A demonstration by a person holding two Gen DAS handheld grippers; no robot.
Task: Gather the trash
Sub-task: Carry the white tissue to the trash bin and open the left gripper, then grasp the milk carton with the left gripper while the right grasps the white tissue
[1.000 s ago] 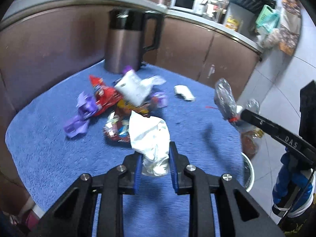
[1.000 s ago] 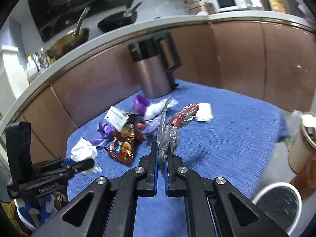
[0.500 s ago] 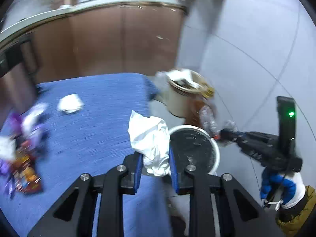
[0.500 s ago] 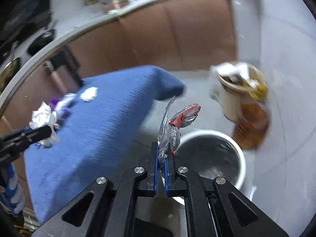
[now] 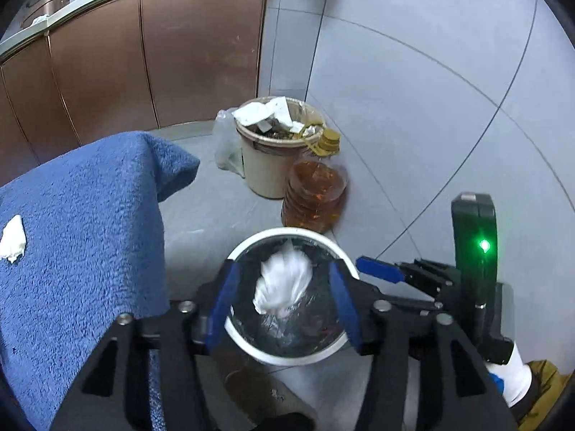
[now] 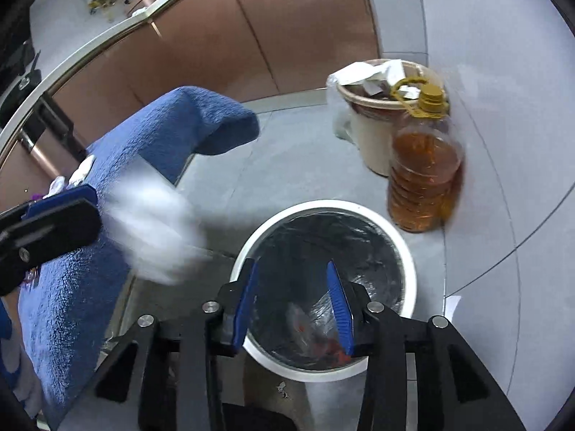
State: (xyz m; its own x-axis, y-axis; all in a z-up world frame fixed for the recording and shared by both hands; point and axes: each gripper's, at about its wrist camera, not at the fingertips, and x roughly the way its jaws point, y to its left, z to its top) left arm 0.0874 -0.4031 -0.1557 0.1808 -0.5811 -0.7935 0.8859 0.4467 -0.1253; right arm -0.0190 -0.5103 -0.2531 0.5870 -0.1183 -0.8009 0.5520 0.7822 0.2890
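Observation:
A white-rimmed trash bin (image 5: 305, 361) with a black liner stands on the floor below both grippers; it also shows in the right wrist view (image 6: 409, 262). My left gripper (image 5: 284, 296) is open above it, and a crumpled white tissue (image 5: 282, 283) is falling, blurred, between its fingers; the tissue also shows in the right wrist view (image 6: 154, 230). My right gripper (image 6: 293, 300) is open over the bin. A clear plastic wrapper with red ends (image 6: 316, 327) lies inside the bin. The left gripper (image 6: 46, 226) shows at the left of the right wrist view, and the right gripper (image 5: 388, 273) at the right of the left wrist view.
A blue towel-covered table (image 5: 79, 237) is at the left with a white tissue (image 5: 12, 239) on it. A beige full waste bucket (image 5: 276, 151) and an oil bottle (image 5: 314, 197) stand on the grey floor behind the bin. Brown cabinets line the back.
Both grippers swung from the table to over the bin and opened. The white tissue and the clear wrapper were let go; the wrapper is in the bin, the tissue is dropping.

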